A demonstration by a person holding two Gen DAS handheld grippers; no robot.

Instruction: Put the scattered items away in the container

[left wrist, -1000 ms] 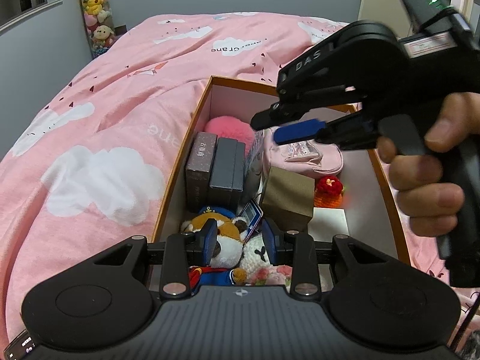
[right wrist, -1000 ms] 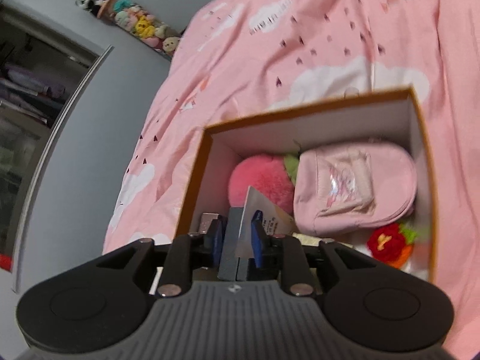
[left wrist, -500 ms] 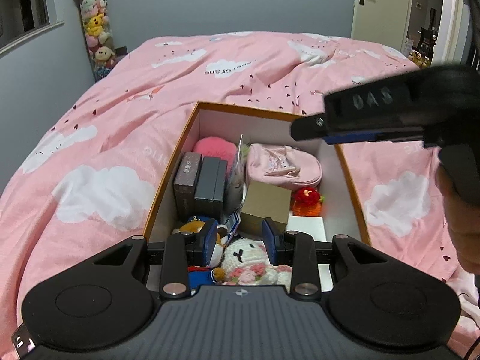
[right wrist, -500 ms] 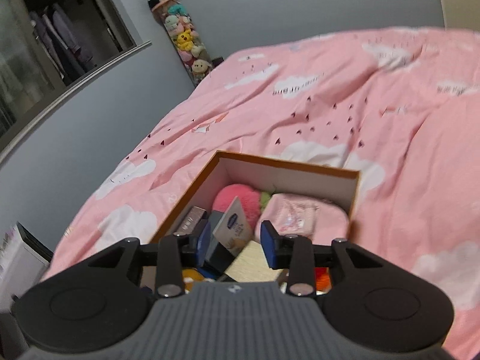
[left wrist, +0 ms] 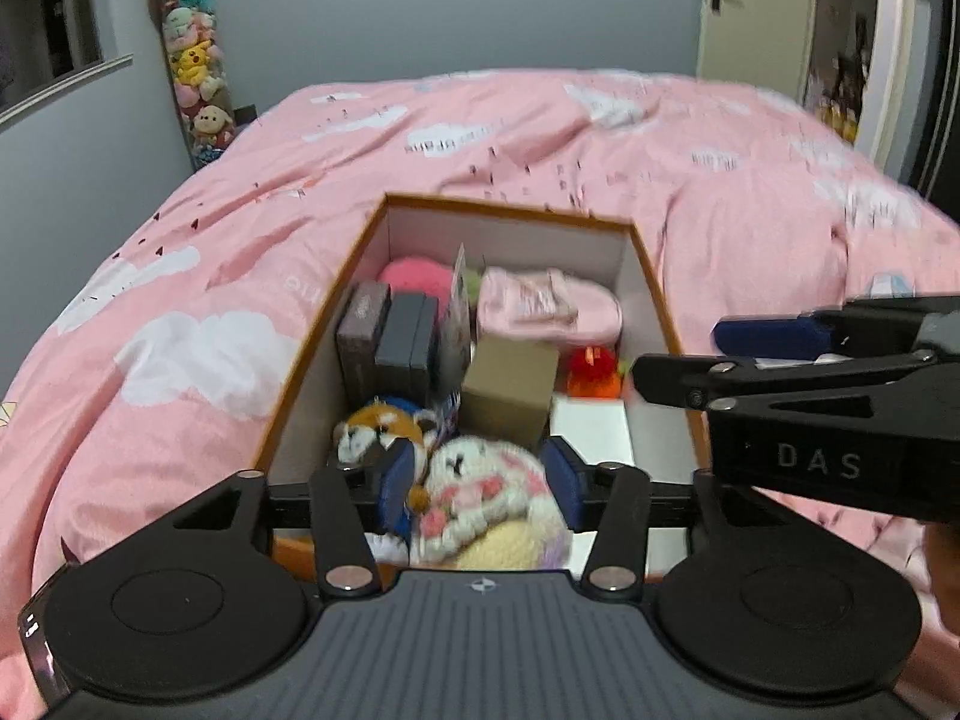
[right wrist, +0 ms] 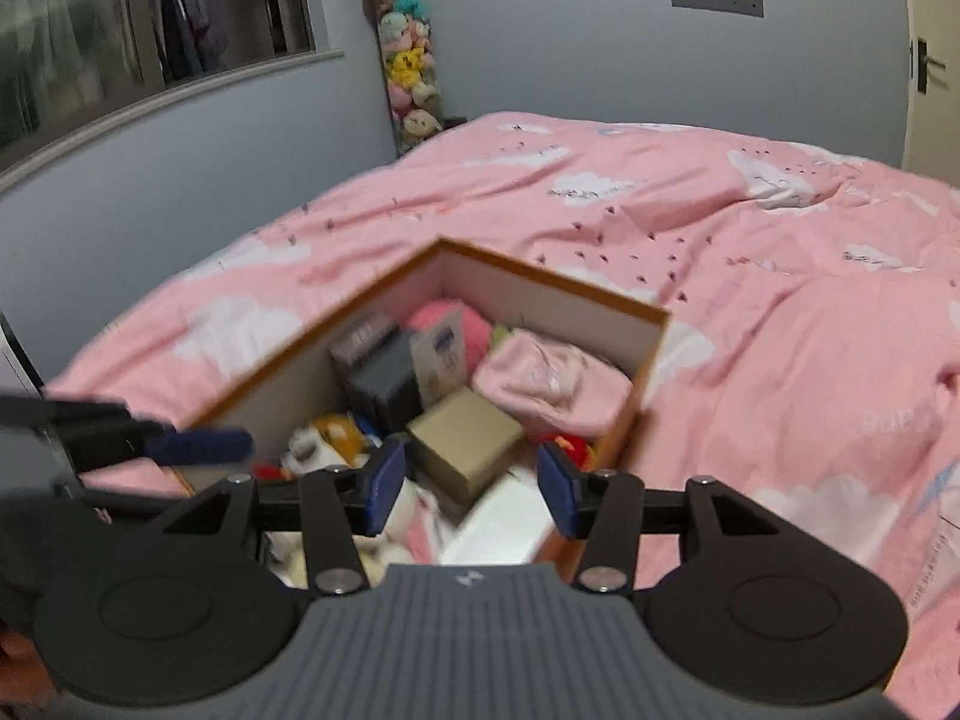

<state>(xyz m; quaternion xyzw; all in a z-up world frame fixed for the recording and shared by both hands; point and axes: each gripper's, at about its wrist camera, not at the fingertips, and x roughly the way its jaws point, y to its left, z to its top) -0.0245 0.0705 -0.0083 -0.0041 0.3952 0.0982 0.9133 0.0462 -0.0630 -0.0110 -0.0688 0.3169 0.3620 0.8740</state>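
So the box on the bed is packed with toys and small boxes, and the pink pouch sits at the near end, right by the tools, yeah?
Not quite. The pink pouch lies at the far end of the box, against its back wall, as the left wrist view shows. The rest holds: the box sits on the bed, packed with toys and small boxes.

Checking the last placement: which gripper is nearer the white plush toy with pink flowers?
Left. The left gripper frames the white plush toy, jaws opening; the right gripper hangs farther right.
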